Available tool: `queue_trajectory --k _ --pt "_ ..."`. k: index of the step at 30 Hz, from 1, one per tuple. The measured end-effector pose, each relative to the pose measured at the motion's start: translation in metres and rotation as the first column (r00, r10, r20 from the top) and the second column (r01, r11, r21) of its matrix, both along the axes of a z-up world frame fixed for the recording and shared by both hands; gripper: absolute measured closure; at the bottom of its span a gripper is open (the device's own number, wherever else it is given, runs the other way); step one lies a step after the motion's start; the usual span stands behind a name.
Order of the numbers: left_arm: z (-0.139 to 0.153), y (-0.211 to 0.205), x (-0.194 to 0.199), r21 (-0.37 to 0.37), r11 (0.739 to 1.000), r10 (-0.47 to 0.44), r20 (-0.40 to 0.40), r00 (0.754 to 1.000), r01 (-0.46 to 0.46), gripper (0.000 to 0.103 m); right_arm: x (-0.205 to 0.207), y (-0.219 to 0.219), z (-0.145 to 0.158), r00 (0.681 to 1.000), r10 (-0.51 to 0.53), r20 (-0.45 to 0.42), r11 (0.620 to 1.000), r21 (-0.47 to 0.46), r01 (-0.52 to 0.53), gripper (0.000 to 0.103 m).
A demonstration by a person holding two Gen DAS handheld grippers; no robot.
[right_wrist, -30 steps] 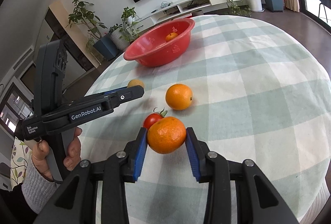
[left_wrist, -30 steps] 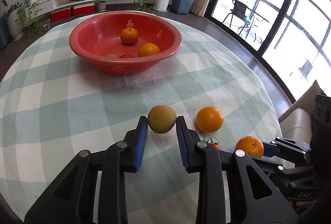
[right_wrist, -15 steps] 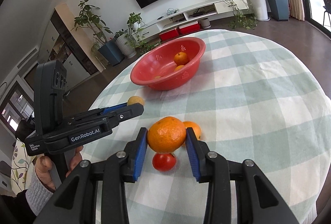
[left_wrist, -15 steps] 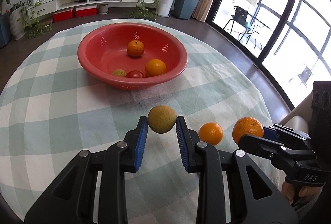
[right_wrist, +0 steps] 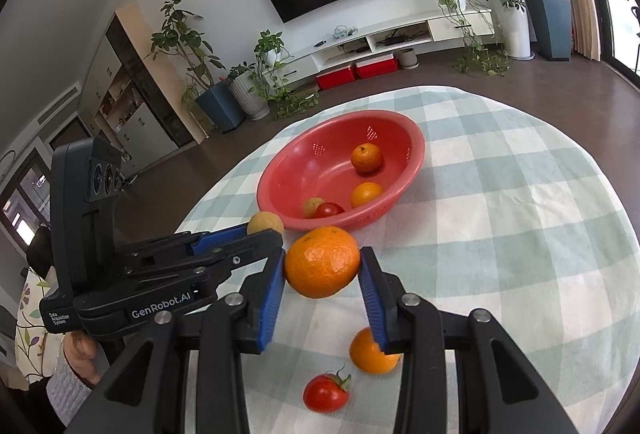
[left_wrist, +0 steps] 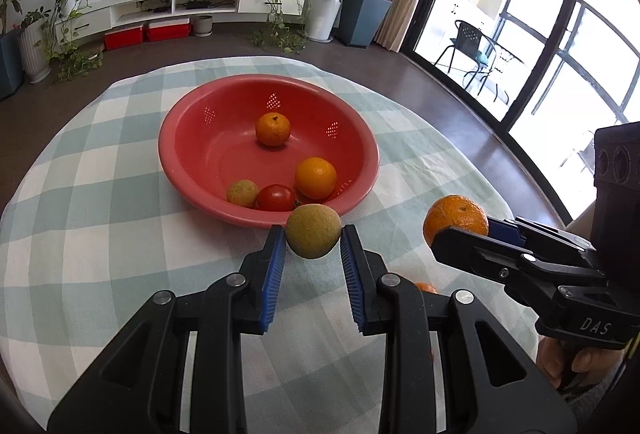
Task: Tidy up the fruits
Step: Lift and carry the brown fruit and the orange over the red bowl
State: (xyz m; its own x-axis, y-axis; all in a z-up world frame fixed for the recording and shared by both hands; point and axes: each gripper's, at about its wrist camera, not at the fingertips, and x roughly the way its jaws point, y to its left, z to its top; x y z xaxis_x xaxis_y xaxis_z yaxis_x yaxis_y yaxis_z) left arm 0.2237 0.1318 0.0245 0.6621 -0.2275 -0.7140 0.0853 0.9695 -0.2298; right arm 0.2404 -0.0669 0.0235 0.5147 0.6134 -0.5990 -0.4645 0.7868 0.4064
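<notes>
left gripper (left_wrist: 313, 250) fingers clamped on a yellow-green round fruit (left_wrist: 313, 230), held in the air just before the near rim of the red colander bowl (left_wrist: 176, 169). right gripper (right_wrist: 322, 288) fingers clamped on a mandarin (right_wrist: 322, 261), also lifted clear of the checked cloth on the desk (right_wrist: 500, 234). inside the bowl: two oranges, a tomato and a small greenish fruit; left near the desk's near edge: an orange (right_wrist: 370, 354) and a tomato (right_wrist: 325, 392).
</notes>
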Motion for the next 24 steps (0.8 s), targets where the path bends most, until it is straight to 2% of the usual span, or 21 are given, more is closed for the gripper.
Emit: queue_trajectory --k 24 --pt "-0.013 0.019 0.055 0.001 1.000 0.019 -0.030 0.999 -0.019 0.077 0.066 0.037 -0.012 1.000 0.031 -0.004 0.998 -0.060 -0.031 0.063"
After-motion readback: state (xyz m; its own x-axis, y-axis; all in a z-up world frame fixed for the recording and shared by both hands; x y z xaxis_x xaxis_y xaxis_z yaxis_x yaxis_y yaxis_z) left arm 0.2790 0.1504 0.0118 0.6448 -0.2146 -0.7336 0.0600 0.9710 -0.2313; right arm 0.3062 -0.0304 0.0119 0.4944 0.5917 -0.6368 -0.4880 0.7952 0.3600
